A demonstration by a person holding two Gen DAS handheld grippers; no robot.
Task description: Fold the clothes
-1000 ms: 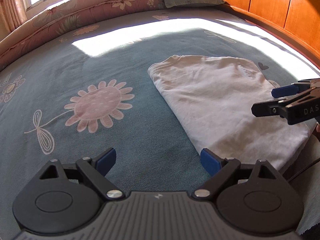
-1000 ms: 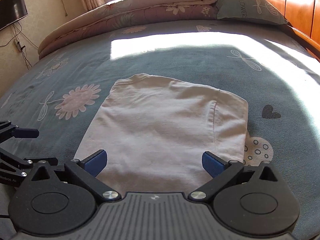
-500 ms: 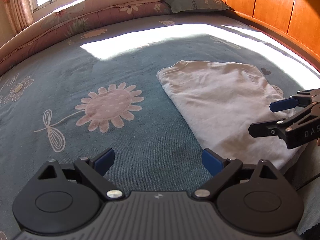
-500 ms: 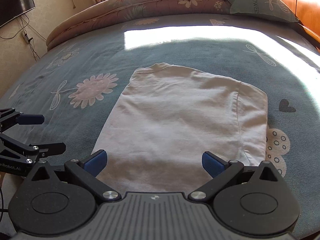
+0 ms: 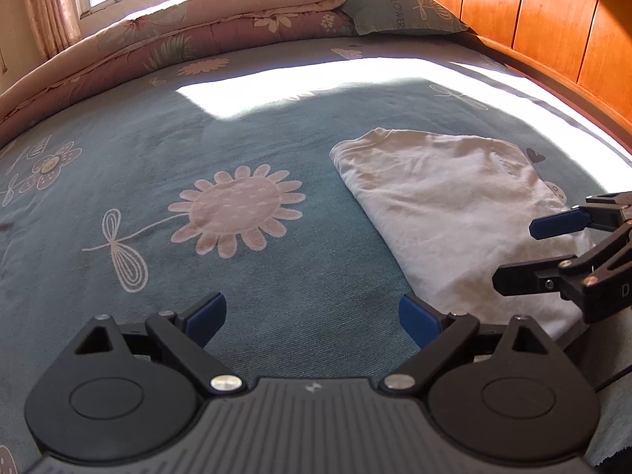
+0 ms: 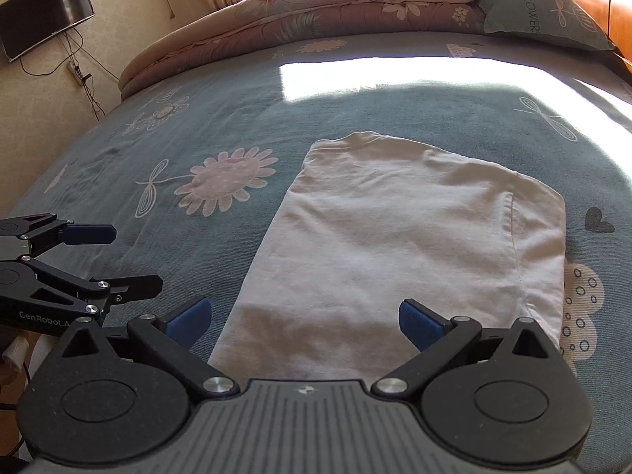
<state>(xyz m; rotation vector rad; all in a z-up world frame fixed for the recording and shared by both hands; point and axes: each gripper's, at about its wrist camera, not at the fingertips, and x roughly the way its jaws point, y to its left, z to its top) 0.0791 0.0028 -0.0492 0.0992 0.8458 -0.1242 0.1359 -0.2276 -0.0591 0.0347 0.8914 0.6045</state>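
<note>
Retreat of both grippers from the shirt [image 6: 399, 252] is what can be read across the last second: in the earlier right wrist pictures the cloth filled most of the near field, and now more of the blue bedspread [image 5: 252, 126] is seen around it, with a television on the far left wall brought into view. In the left wrist view the shirt has been shifted toward the right edge of the frame, while the pink flower print has been brought nearer the centre. The shirt itself has not been altered; it is laid flat as a folded rectangle on the bedspread, right of the flower print, with a seam running along its right side. From this it may be judged that a fold has been finished and released, and that either a last fold across the length or nothing more is called for. The left gripper [image 5: 312, 316] is held with its jaws wide apart over bare bedspread, just left of the shirt's near corner, and nothing is held or touched by it. The right gripper [image 6: 302, 318] is likewise spread wide above the shirt's near edge, empty; contact with the cloth cannot be made out.
</note>
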